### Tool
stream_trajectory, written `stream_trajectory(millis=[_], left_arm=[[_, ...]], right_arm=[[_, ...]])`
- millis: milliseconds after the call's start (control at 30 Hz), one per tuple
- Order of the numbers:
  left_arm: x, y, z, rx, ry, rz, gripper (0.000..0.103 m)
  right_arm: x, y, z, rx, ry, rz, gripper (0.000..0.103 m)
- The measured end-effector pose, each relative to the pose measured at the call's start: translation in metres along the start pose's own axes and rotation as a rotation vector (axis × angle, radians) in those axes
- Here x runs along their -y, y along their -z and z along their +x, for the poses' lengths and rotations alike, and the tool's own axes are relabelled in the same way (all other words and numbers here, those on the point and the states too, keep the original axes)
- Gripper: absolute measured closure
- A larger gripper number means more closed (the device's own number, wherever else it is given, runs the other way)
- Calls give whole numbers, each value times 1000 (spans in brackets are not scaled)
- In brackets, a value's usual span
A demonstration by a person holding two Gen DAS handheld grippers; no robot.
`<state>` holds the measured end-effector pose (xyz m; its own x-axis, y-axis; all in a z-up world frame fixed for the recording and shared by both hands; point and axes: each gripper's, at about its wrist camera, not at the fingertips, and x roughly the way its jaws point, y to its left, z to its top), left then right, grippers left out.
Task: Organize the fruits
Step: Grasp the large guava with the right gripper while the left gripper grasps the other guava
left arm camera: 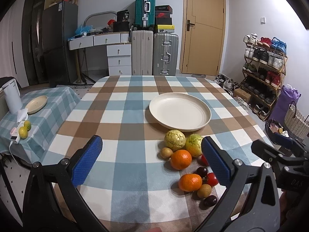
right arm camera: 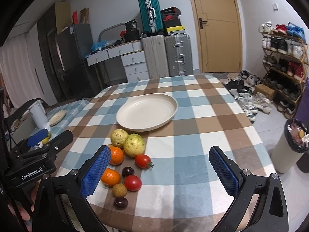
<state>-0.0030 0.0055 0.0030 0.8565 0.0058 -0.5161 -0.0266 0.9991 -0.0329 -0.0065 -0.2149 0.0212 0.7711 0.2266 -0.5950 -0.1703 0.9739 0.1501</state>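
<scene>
I'm at the start: nothing is on the plate [left arm camera: 179, 112] yet, and both tongs are spread wide with nothing between them. The left gripper [left arm camera: 152, 161] hangs over bare cloth to the left of the fruit; the right gripper [right arm camera: 159, 171] hangs over the near edge of the pile, its left pad in front of the oranges.

The fruit sits in a loose cluster on the checked table [right arm camera: 202, 116], just in front of the plate: two pale green guavas [right arm camera: 127, 141] nearest the rim and touching each other, two oranges [right arm camera: 115, 155], two tomatoes [right arm camera: 143, 160], two dark plums [right arm camera: 128, 171] and small tan round ones [right arm camera: 119, 189].

My guess for the next move: drop the right gripper onto a tomato or guava, since those lie clear on its side, close gently, and lift it over the rim. The pieces are round and packed close, so a nudge may roll the neighbours
</scene>
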Motion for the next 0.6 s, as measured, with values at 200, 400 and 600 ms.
stream_trajectory(millis=[200,400,600], left_arm=[[-4,-13,4,-22,-39,47,1],[-10,-27,19,-71,-22,69,1],[-28,-43,28,-48,-21,39,1]], right_arm=[[4,-6,29,-93,-110,25,0],[1,-13,66,-202,-212,55,0],[-13,-18,105,-275,-234,-40,0]])
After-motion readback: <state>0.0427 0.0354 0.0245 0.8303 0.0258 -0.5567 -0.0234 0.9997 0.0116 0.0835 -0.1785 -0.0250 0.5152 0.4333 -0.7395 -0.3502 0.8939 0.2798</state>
